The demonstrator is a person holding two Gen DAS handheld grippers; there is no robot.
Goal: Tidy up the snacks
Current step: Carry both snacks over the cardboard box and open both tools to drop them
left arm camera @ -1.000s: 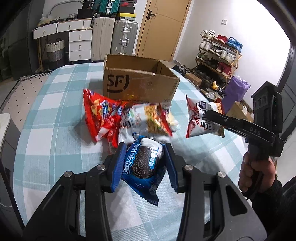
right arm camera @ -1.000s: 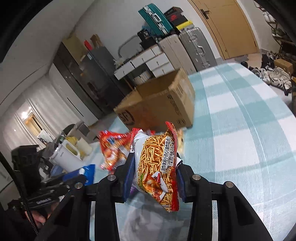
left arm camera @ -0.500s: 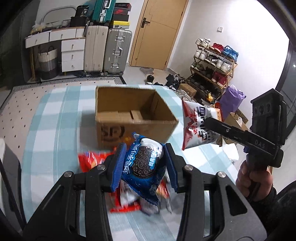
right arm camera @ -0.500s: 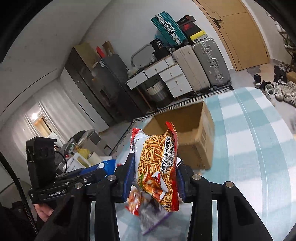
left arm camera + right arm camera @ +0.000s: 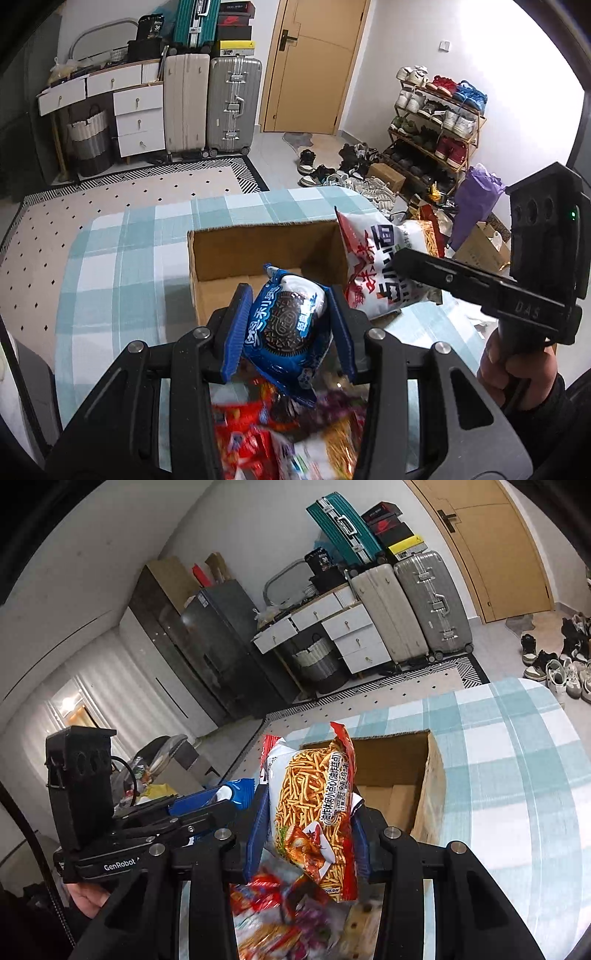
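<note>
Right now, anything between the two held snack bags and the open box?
Nothing visible. The left hand-held gripper holds the Oreo bag and the right hand-held gripper holds the noodle snack bag, both raised at the cardboard box, whose open top shows only its bare bottom.

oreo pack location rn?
Left wrist view, centre: the Oreo pack is clamped in the left tool, held above the near edge of the open cardboard box.
</note>
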